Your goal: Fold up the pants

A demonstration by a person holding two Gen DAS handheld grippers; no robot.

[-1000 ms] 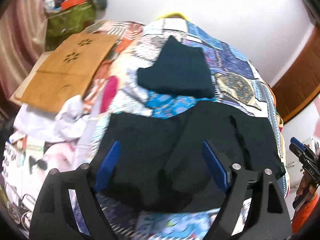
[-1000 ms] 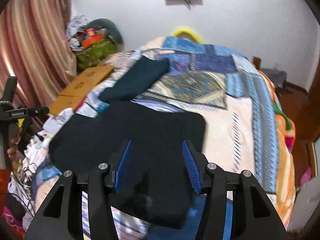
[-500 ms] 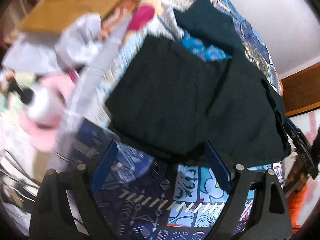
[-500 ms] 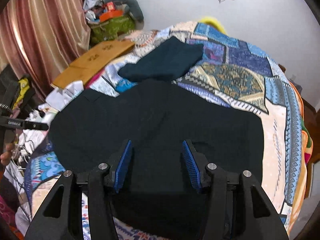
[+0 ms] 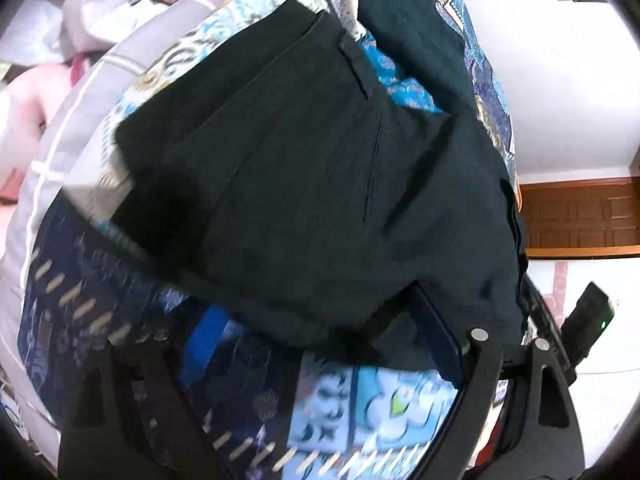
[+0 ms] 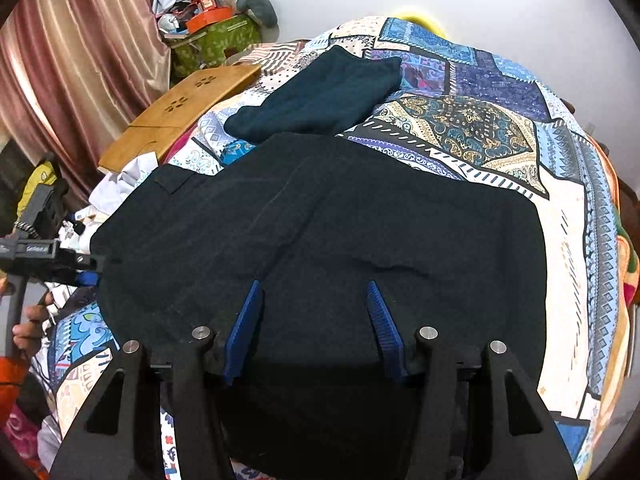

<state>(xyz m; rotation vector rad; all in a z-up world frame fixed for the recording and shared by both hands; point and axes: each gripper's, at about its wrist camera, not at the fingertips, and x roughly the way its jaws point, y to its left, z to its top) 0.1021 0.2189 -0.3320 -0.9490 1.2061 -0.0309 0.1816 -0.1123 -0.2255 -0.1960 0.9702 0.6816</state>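
Both hand-held grippers, left [image 5: 320,336] and right [image 6: 314,320], gape over black pants [image 6: 320,240] beside a folded teal garment [image 6: 320,92].

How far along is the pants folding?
One dark garment already lies folded further up the bed. The black pants lie spread out, partly doubled over. Both hand-held grippers, left and right, stand open at the near edge, gripping nothing. The remaining folds are left.

Motion blur smears the quilt [image 5: 360,396] and the left gripper [image 5: 316,344] in the left wrist view. The pants [image 6: 320,240] run out of sight behind the right gripper [image 6: 314,322], their near edge hidden. A hand [image 6: 28,332] is cut off by the picture's edge.
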